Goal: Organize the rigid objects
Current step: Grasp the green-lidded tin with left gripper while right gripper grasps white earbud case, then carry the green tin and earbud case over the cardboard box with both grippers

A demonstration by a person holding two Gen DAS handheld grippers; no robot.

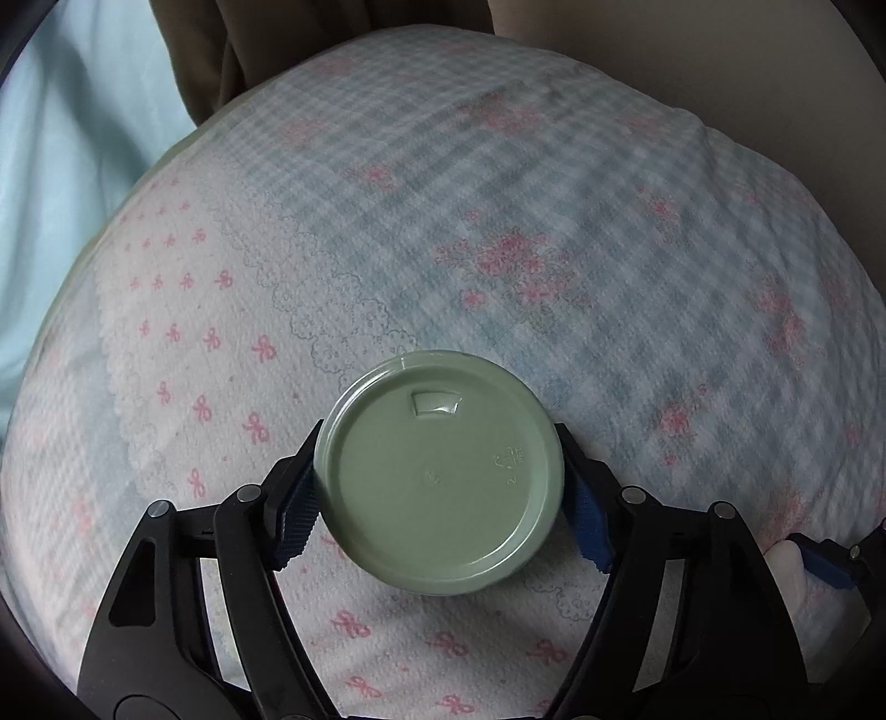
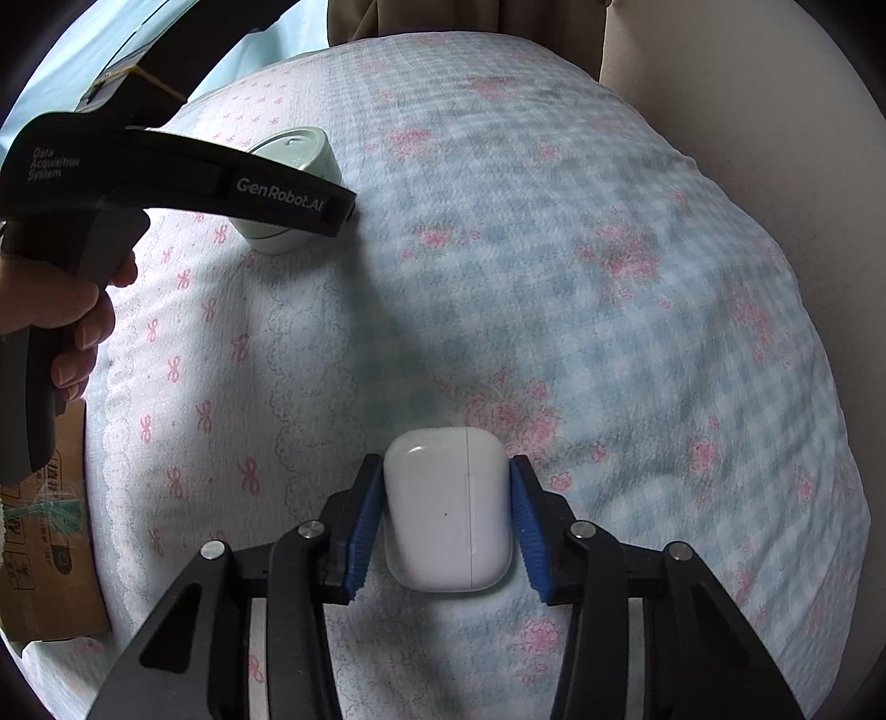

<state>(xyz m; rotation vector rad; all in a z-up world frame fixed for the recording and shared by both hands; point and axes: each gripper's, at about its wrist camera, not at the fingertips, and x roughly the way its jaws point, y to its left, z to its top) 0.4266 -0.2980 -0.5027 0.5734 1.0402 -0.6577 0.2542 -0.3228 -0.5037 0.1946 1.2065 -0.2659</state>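
My left gripper (image 1: 440, 498) is shut on a round pale green jar (image 1: 437, 471), its blue pads pressed on both sides of the lid. The jar (image 2: 299, 160) also shows in the right wrist view at the upper left, held just above or on the bed behind the left gripper's black body (image 2: 166, 177). My right gripper (image 2: 446, 526) is shut on a white earbuds case (image 2: 446, 509), held between its blue pads over the bedspread. The case and a right pad show at the lower right edge of the left wrist view (image 1: 797, 565).
A quilted bedspread (image 1: 498, 221) with blue checks and pink flowers and bows covers the whole surface. Beige curtains (image 1: 221, 50) hang behind it. A cardboard box (image 2: 50, 526) stands at the bed's left edge. A person's hand (image 2: 72, 332) holds the left gripper.
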